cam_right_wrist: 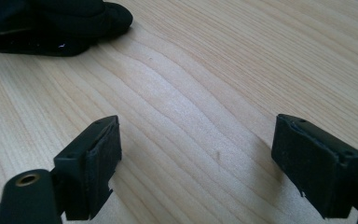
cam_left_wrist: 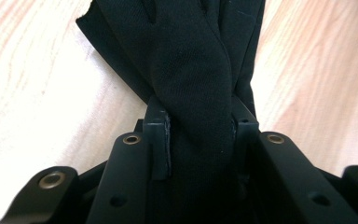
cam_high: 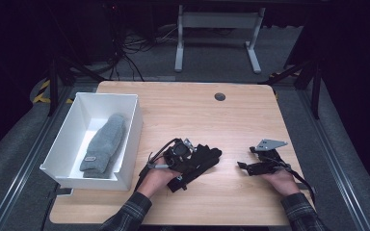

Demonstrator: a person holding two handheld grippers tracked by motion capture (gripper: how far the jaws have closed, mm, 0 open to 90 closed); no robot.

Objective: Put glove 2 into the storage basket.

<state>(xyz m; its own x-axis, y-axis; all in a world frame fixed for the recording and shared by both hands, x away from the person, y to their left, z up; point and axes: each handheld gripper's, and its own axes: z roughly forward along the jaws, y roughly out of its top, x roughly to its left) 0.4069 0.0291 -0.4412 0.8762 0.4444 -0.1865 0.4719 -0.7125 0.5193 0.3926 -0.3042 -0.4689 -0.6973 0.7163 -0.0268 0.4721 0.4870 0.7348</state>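
A: Near edge first. Left gripper (cam_high: 189,155), low on the table (cam_high: 212,192), has its jaws pressed on the black glove (cam_left_wrist: 191,70) from both sides. The cloth bunches between the pads, so I read that as a grip.

B: Where does the glove lie?

A: Flat on the wood, just left of centre, near the person, with its fingers fanning away to the right past the gripper.

B: Why clamp it mid-body?

A: My guess is that pinching the gathered middle lets the whole glove lift in one piece without trailing. It is a soft thing and will sag at both ends.

B: And the right gripper (cam_high: 248,166)?

A: Parked to the right, well apart from the glove, jaws spread wide with bare wood between them. It holds nothing; it is probably waiting.

B: Farther out?

A: A white bin (cam_high: 130,103) at the left side, open on top. A grey mitten (cam_high: 103,144) lies in it lengthwise, cuff toward the near wall. There is room beside the mitten, so the bin looks like the likely place for the glove.
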